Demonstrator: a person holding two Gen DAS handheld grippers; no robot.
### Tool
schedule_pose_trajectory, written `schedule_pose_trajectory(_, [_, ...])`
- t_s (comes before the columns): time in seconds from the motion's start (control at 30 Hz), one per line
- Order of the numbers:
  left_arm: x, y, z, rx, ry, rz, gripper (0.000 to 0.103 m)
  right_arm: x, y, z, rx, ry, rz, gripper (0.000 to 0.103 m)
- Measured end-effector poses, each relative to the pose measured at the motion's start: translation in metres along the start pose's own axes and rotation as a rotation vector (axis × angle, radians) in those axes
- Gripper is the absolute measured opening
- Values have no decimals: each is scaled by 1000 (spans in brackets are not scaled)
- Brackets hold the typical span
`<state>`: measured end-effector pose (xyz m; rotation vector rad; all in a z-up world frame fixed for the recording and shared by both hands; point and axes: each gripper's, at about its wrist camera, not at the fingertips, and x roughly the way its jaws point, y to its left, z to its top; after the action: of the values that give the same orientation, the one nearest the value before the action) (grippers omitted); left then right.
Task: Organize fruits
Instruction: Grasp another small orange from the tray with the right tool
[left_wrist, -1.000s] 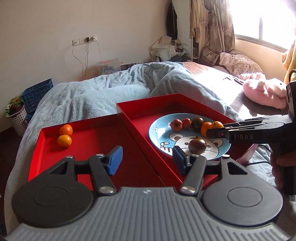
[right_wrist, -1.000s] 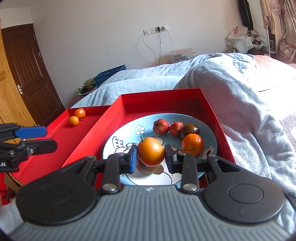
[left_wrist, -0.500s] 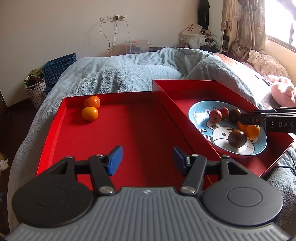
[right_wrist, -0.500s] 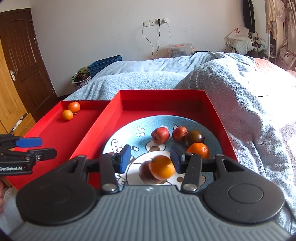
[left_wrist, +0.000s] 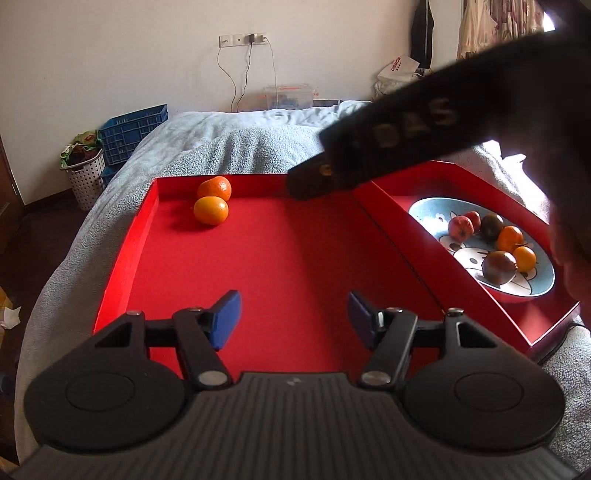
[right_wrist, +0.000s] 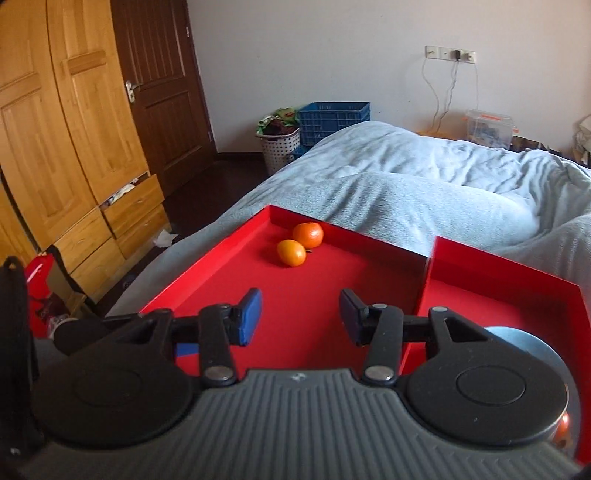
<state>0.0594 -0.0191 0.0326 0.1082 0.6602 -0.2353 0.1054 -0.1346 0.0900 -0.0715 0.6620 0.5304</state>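
Two oranges lie together at the far left corner of the left red tray; they also show in the right wrist view. A blue plate in the right red tray holds two oranges, two red fruits and two dark fruits. My left gripper is open and empty over the left tray's near part. My right gripper is open and empty above the left tray; its arm crosses the left wrist view.
The trays rest on a bed with a grey-blue blanket. A blue crate and a white basket stand by the far wall. A wooden wardrobe and a dark door are at left.
My right gripper opened and let an orange drop onto the plate, then swung left over the left tray. My left gripper view shifted left toward the left tray.
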Motion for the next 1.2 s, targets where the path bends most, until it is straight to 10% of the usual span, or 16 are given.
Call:
schedule_pose_trajectory(0.67, [16,3,-15,-30,-50,126,74,151,17,33,-138,163,-51,43])
schedule_pose_trajectory(0.97, [28,20,-13,-103,-3,114,74,119,5,26,-71,99,-39,36])
schedule_pose_trajectory(1.2, [31,21,-12,-102,20,119,74,10,6,3,-35,-77,-53,36])
